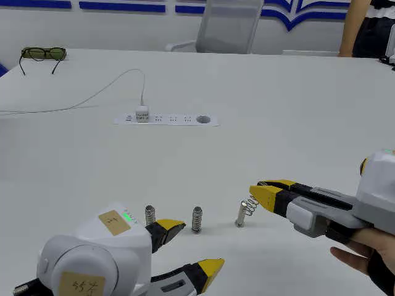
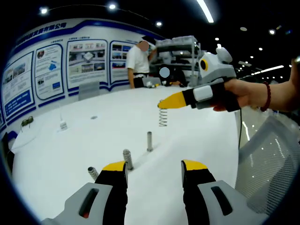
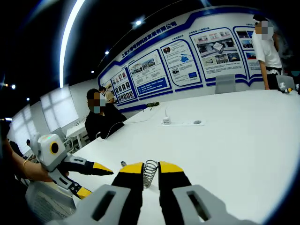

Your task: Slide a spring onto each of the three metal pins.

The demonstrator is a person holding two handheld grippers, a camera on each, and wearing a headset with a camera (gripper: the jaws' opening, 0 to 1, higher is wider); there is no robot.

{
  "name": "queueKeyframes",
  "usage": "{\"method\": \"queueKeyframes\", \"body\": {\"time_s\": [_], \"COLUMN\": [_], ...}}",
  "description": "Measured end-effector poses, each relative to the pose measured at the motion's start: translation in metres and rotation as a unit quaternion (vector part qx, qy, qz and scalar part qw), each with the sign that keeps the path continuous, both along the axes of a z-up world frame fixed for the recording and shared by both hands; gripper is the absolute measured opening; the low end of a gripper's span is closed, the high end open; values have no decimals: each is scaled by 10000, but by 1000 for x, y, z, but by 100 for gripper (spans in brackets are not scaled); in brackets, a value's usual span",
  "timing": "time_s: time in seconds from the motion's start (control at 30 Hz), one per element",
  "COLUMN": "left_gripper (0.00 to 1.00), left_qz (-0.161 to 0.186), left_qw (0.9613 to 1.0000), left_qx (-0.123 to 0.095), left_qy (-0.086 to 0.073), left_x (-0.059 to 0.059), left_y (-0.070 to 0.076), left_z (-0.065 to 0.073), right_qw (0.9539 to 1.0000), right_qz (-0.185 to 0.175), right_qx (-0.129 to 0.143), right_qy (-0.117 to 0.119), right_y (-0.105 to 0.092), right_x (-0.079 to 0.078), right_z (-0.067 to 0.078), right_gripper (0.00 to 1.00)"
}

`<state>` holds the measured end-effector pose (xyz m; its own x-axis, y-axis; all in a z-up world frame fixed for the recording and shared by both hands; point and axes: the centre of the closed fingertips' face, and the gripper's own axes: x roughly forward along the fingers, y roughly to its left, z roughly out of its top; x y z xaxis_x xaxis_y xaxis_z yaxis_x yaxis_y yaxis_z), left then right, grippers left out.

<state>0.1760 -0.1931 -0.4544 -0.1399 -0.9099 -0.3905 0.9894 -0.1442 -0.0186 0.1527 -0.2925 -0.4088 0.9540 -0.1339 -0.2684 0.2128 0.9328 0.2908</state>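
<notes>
Right hand-held gripper [image 1: 257, 187]: I hold it low over the white tabletop [image 1: 278, 111], jaws clamped on a coiled silver metal spring [image 1: 249, 206]. In the right gripper view the coil [image 3: 150, 172] sits pinched between my two yellow tips.

Spring position: it hangs tilted from the jaw tips, beside the top of the bare silver metal pin [image 1: 239, 217], the rightmost of three standing in a row. In the left gripper view the coil [image 2: 162, 117] appears raised and off to one side of that pin [image 2: 149, 140] (I cannot tell from the head view whether its lower end touches the pin).

Other pins: the leftmost spring-covered metal pin [image 1: 150, 214] and the middle spring-covered metal pin [image 1: 197, 219] stand upright, each carrying a coil.

Left hand-held gripper [image 1: 199, 245]: jaws apart, holding nothing, close in front of the two covered pins.

Surroundings: a white power strip [image 1: 179, 119] with a white plug-in charger [image 1: 142, 114] lies farther back, and green-tinted glasses [image 1: 42, 53] rest near the far left corner.
</notes>
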Motion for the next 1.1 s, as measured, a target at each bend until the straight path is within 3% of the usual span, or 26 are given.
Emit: {"method": "queueKeyframes", "body": {"time_s": [0.27,0.47,0.67,0.77,0.87,1.1], "left_gripper": [57,59,66,68,70,77], "left_qz": [239,395,660,784,875,1063], "left_qw": [9995,9989,9978,9969,9961,9942], "left_qx": [78,158,70,77,29,2], "left_qy": [-216,-217,6,43,82,155], "left_x": [11,19,30,37,42,54], "left_y": [8,13,15,17,19,23], "left_z": [-3,-6,-2,-1,1,1], "right_qw": [9986,9967,9952,9931,9935,9909], "right_qz": [12,42,-40,-191,-301,-317], "right_qx": [-484,-746,-919,-1072,-1017,-1152], "right_qy": [222,309,341,433,413,613], "right_y": [-11,-15,-20,-27,-31,-35], "right_x": [6,9,13,14,16,21], "right_z": [-5,-9,-13,-16,-17,-29], "right_gripper": [13,13,13,13,13,13]}}
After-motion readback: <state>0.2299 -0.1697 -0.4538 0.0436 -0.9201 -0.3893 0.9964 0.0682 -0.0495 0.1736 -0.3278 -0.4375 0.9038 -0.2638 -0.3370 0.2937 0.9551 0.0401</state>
